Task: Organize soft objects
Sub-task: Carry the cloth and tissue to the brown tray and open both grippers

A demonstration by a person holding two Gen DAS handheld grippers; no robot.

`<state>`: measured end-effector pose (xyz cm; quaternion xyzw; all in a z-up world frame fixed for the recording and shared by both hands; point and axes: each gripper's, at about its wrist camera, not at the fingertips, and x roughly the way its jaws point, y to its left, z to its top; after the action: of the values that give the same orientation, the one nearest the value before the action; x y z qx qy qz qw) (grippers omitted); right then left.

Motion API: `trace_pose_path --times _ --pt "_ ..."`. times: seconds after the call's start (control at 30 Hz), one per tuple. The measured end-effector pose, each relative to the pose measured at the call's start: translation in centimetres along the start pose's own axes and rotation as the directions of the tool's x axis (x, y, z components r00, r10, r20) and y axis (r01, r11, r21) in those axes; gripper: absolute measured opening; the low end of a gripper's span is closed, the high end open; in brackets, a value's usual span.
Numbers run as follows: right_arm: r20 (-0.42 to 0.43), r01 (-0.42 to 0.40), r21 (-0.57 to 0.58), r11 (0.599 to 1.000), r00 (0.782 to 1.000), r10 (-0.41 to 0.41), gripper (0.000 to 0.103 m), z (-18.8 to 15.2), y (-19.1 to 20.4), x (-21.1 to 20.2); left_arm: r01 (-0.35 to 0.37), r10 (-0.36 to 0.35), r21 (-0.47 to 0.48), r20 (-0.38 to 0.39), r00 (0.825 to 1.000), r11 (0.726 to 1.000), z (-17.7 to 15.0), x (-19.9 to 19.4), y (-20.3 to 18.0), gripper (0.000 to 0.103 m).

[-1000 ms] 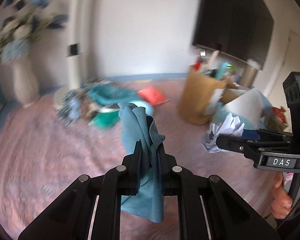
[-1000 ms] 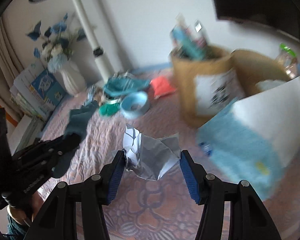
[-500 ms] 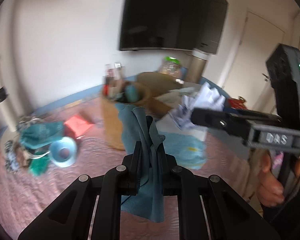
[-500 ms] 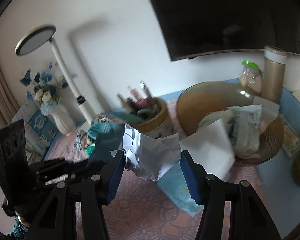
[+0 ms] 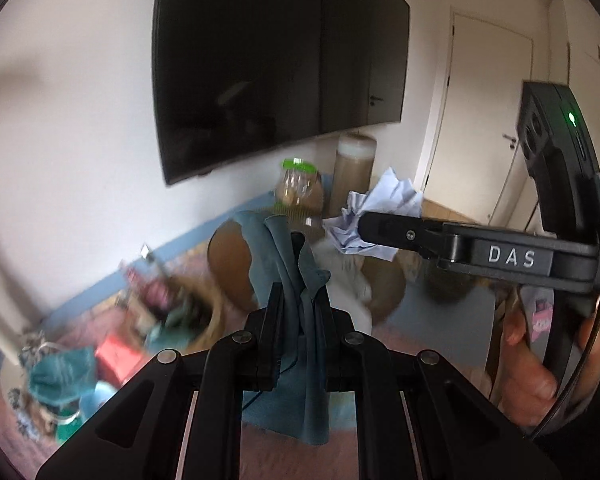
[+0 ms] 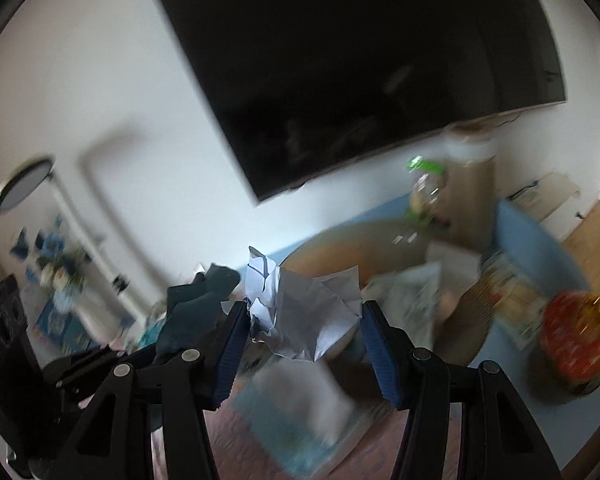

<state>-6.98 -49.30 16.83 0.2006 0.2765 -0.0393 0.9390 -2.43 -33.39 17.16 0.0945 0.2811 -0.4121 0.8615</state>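
Left gripper [image 5: 298,312]: jaws pressed together on a teal cloth [image 5: 296,280]; the cloth stands up in folds above the fingers and hangs below them in a loose flap.
Right gripper [image 6: 302,340]: blue-padded jaws clamped on a wad of crumpled white paper [image 6: 304,312], one pad touching each side of the wad.
Right gripper, left wrist view [image 5: 480,252]: lies across the right of the frame, level, its tip carrying the paper wad [image 5: 376,220]; a person's hand [image 5: 540,368] grips its handle.
Left gripper, right wrist view [image 6: 148,352]: low at left, the dark teal cloth [image 6: 196,308] rising from it, just beside the paper wad.
Television [image 5: 276,68]: dark screen on the white wall, above both held items.
Round basket [image 5: 236,276]: brown, beyond the cloth, partly hidden by it.
Green-lidded jar [image 5: 298,184]: upright near the wall, beside a tall tan cylinder [image 5: 354,176].
Background at lower left [image 5: 60,376]: blurred teal fabric and small clutter on a pink patterned surface.
Door [image 5: 484,120]: white, closed, at right.
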Motion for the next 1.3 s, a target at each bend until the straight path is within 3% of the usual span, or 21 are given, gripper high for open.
trace_pose_path --times 0.1,0.4,0.6,0.67,0.7,0.73,0.77,0.8,0.87,1.03,1.13,1.3 --pt "0.01 0.055 0.033 0.998 0.998 -0.055 0.056 2.2 -1.3 0.7 0.018 -0.017 -0.06 0.016 1.0 0.998 2.2 2.0 0.4 0.01" --pt "-0.026 0.088 0.091 0.992 0.996 -0.086 0.056 5.5 -3.6 5.3 0.022 -0.025 -0.21 -0.009 1.0 0.977 4.9 7.7 2.3 0.01" --pt "-0.075 0.116 0.1 0.988 0.991 -0.109 0.06 6.6 -5.2 8.4 -0.022 0.018 -0.207 -0.024 1.0 0.978 5.6 9.9 2.1 0.011" --pt "-0.088 0.121 0.121 0.985 0.99 -0.111 0.067 6.9 -6.0 9.2 -0.028 0.024 -0.201 -0.02 1.0 0.979 5.4 9.9 1.9 0.012" --pt "-0.092 0.117 0.126 0.985 0.99 -0.106 0.067 6.9 -6.2 9.5 -0.029 0.025 -0.203 -0.021 0.999 0.979 5.2 10.0 1.9 0.025" --pt "-0.095 0.109 0.128 0.986 0.991 -0.098 0.067 7.0 -6.4 9.7 -0.035 0.031 -0.207 -0.023 0.999 0.978 5.2 10.1 1.9 0.046" --pt "-0.097 0.103 0.131 0.986 0.991 -0.091 0.067 6.9 -6.6 9.8 -0.045 0.041 -0.215 -0.024 0.999 0.976 5.2 10.1 2.0 0.06" --pt "-0.098 0.103 0.133 0.986 0.991 -0.09 0.068 6.9 -6.7 9.9 -0.057 0.054 -0.221 -0.018 0.998 0.974 5.1 10.1 2.1 0.083" --pt "-0.106 0.103 0.129 0.986 0.99 -0.09 0.068 6.6 -6.7 10.0 -0.073 0.079 -0.216 0.02 0.997 0.974 5.0 9.5 2.1 0.084" --pt "-0.118 0.086 0.133 0.987 0.991 -0.07 0.068 5.7 -6.4 9.0 -0.053 0.057 -0.221 0.011 0.998 0.974 4.9 8.0 2.5 0.084" --pt "-0.111 0.084 0.126 0.989 0.991 -0.07 0.068 5.3 -5.6 8.0 -0.033 0.04 -0.242 0.026 0.999 0.97 4.6 5.9 3.0 0.084" --pt "-0.076 0.061 0.108 0.992 0.996 -0.053 0.068 5.1 -3.5 5.2 -0.058 0.077 -0.252 0.065 0.995 0.966 4.0 0.9 3.6 0.085"
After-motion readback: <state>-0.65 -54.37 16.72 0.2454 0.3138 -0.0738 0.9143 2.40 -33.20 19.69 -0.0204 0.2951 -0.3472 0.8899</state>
